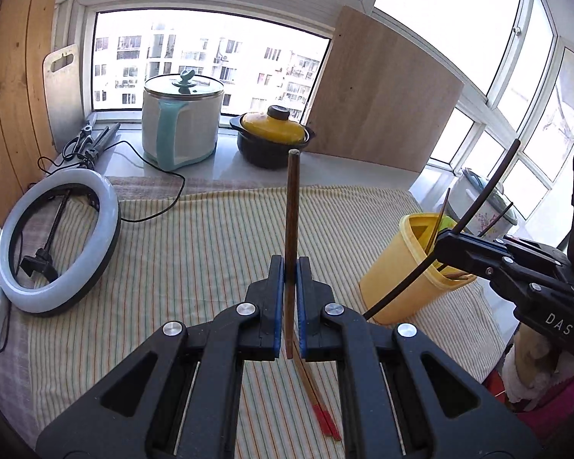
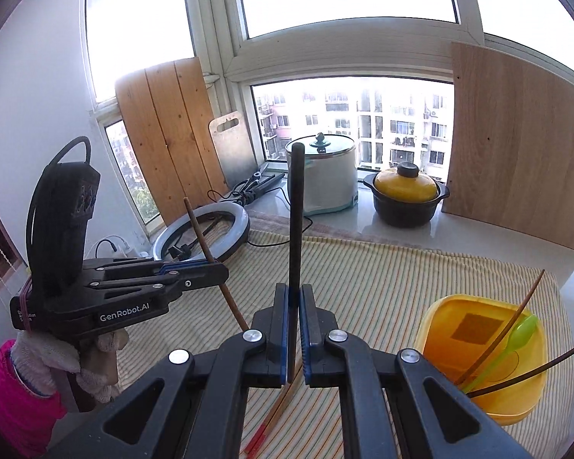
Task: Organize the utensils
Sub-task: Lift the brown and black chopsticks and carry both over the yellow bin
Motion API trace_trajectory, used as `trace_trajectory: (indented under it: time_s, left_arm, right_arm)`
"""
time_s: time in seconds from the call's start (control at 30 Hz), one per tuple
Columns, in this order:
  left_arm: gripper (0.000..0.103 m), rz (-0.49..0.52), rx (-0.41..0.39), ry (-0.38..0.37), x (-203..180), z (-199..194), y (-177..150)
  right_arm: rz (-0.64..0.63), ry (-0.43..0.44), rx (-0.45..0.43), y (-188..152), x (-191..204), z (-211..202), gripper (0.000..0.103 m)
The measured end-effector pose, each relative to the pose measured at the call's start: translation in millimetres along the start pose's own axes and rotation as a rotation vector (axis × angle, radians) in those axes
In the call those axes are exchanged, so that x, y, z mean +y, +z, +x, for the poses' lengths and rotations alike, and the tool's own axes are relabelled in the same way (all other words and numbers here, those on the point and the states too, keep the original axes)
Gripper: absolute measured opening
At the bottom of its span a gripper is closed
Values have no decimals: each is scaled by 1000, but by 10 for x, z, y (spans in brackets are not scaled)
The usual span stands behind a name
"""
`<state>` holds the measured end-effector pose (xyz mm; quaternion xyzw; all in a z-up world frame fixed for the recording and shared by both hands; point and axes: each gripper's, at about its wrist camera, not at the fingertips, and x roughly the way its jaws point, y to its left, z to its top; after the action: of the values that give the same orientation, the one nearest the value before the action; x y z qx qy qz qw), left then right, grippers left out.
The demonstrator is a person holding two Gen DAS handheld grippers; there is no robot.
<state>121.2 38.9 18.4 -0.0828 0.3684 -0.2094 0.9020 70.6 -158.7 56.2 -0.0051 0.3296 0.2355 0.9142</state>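
In the left wrist view my left gripper (image 1: 290,264) is shut on a brown chopstick (image 1: 292,199) that stands upright above the striped cloth (image 1: 195,252). In the right wrist view my right gripper (image 2: 295,290) is shut on a black chopstick (image 2: 296,210), also upright. Each gripper shows in the other's view: the right gripper (image 1: 445,244) hangs by the yellow container (image 1: 409,267), and the left gripper (image 2: 222,267) is off to the left. The yellow container (image 2: 482,344) holds a green spoon (image 2: 516,332) and thin chopsticks. A red-tipped pair of chopsticks (image 1: 321,409) lies on the cloth under my jaws.
A ring light (image 1: 61,241) lies at the cloth's left. On the sill stand a white pot with a teal handle (image 1: 181,122), a black pot with a yellow lid (image 1: 271,134) and a leaning wooden board (image 1: 382,103). A rice cooker (image 1: 482,206) sits beyond the table's right edge.
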Motion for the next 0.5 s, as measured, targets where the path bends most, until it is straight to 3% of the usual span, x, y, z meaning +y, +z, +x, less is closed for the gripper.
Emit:
trace_trajectory:
  time_s: [0.5]
  left_arm:
    - [4,56,-113,-67,-452,-217,342]
  right_arm:
    - [92,-24,-143,309,-404,-491,3]
